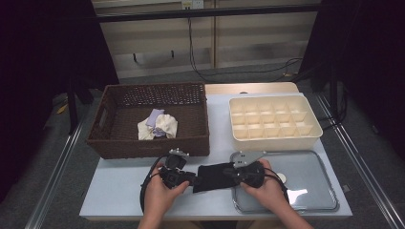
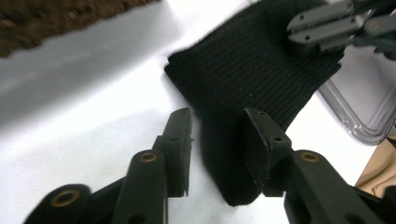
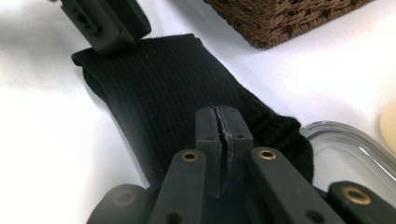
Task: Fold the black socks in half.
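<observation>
A black ribbed sock (image 1: 213,177) lies flat on the white bench (image 1: 119,186), near its front edge, between the person's two hands. Its long axis runs across the bench from left to right in the high view, tilted slightly so the right end sits a little farther from the person; that right end reaches onto the rim of the clear tray (image 1: 315,191), while the left end points toward the left gripper (image 1: 188,180). In the left gripper view the jaws stand partly apart, one on each side of a narrow fold of the sock (image 2: 261,74), and the pads do not press on the fabric. The right gripper (image 3: 223,135) has its jaws pressed tight together on the sock (image 3: 168,93), pinching the cloth near the thicker cuff end by the tray (image 3: 355,154). In the right gripper view the sock stretches away from those jaws toward the left gripper (image 3: 107,23) at its far end. Behind the sock stands a brown woven basket (image 1: 110,138) holding pale bundled cloth (image 1: 158,125), and to its right a cream divided box (image 1: 272,138).
</observation>
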The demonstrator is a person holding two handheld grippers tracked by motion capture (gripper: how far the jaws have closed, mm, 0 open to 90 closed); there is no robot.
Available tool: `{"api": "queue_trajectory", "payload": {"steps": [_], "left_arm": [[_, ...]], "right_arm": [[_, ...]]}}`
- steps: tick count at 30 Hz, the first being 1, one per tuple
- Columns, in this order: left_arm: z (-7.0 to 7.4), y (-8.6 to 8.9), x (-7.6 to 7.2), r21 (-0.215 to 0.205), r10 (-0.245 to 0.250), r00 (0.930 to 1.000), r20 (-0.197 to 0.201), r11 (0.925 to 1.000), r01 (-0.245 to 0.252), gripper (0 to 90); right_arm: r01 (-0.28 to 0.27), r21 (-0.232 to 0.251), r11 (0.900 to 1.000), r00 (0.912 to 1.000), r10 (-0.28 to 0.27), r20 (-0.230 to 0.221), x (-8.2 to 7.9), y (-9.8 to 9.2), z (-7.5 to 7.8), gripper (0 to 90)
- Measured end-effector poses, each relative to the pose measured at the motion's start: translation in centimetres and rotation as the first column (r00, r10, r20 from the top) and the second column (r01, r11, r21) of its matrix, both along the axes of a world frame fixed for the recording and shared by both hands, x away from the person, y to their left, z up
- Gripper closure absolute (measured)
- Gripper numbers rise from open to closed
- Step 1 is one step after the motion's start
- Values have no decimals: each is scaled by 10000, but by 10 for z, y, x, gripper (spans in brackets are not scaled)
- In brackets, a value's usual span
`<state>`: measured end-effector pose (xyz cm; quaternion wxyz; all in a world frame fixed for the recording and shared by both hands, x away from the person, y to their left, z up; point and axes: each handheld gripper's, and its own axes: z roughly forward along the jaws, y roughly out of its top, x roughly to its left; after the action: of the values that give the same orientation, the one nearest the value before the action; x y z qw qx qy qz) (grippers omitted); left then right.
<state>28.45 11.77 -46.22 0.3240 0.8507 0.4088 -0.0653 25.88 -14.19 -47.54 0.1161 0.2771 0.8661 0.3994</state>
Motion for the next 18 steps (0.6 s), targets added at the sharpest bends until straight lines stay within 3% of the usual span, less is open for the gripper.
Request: {"api": "queue_trajectory", "payload": {"steps": [4,7,9,12,18], "left_arm": [[-3,-1,0,-57,-52,9997,-246,10000,51,751],[0,-3,-1,208,-167,9996,-211,9996,172,852],[2,-4,1,400,-237,9995,-192,9989,244,863],[3,-4,2,346,-94,9994,-319,9993,105,870],[14,8,10,412,77,10000,-42,9991,-75,872]], "right_arm": [[2,100,9999,10000,-1,-59,1,0,2,856],[9,135,9999,10000,-9,-44,1,1,3,847],[5,136,9999,10000,-4,-43,1,2,3,845],[-19,148,9999,10000,20,-94,2,3,3,845],[-85,292,9995,9999,88,-91,3,10,2,844]]}}
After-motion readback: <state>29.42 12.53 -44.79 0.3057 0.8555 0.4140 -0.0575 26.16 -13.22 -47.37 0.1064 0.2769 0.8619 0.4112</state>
